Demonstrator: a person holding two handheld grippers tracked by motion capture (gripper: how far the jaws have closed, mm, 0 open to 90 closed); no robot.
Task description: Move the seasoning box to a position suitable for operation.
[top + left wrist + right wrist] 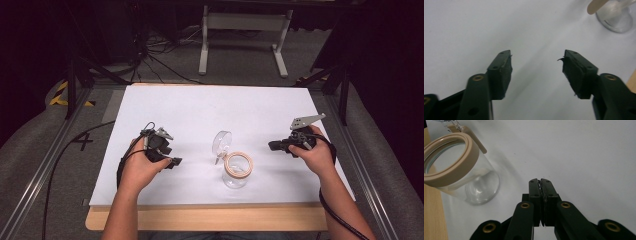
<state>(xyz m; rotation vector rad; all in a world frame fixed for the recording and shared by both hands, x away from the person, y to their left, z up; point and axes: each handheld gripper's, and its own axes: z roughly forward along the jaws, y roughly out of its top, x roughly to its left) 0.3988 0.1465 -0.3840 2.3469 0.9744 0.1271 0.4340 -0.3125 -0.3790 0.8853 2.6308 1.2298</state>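
Two tools sit low over the white tabletop (200, 110), one on each side of a glass jar (236, 174). The jar stands upright near the front edge of the tabletop, between the two hands. Its glass lid (221, 142) is flipped open and stands up just behind the jar, on a small wire hinge.

The left tool (174, 162) is to the left of the jar and its tips point toward the jar. Its two black jaws are spread wide with nothing between them. In the left gripper view, the jar's round bottom (616, 18) is ahead and off to the right of the left tool (536, 62).

The right tool (272, 146) is to the right of the jar and points at it too. Its jaws are pressed together and hold nothing. In the right gripper view, the jar (461, 170) is just beside the right tool (540, 181), ahead and to its left. Both tools look about as near to the jar as each other.

The jar is clear, smooth and round, and looks empty. A soft tan ring (451, 160) goes around its open mouth. A little tan tab (477, 141) sticks out from the ring. The glass looks hard and slippery, so I think a tool would need a careful grip.
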